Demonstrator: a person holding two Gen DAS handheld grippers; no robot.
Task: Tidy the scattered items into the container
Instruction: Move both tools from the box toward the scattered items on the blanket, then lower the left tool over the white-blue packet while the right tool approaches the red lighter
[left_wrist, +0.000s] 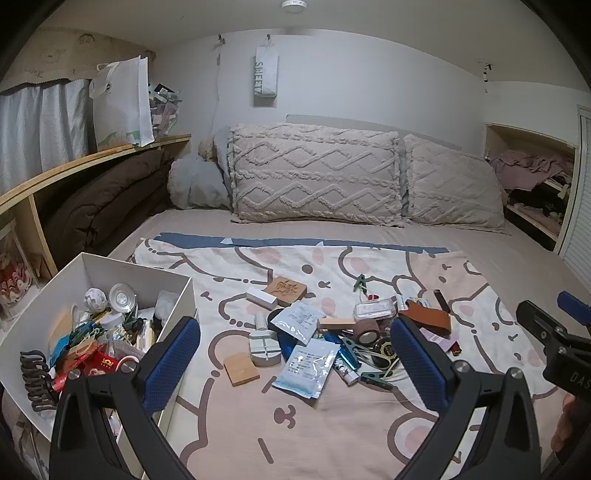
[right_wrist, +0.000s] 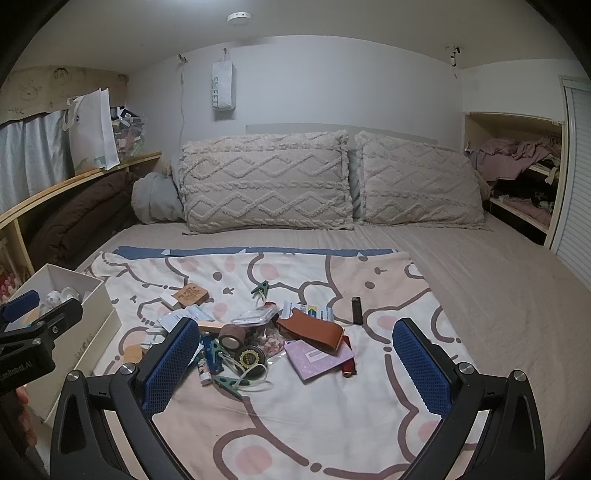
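"SWEET" is printed vertically on the white fabric pouch (left_wrist: 265, 76) hung on the wall. "DAS" is seen on the black body of the right gripper (left_wrist: 570, 325); other print is illegible.

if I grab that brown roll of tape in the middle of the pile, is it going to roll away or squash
The brown tape roll lies tilted against the clutter, so it could roll once nudged free. Its hollow core looks rigid, so squashing seems unlikely. It probably weighs little. The soft blanket should slow any rolling.
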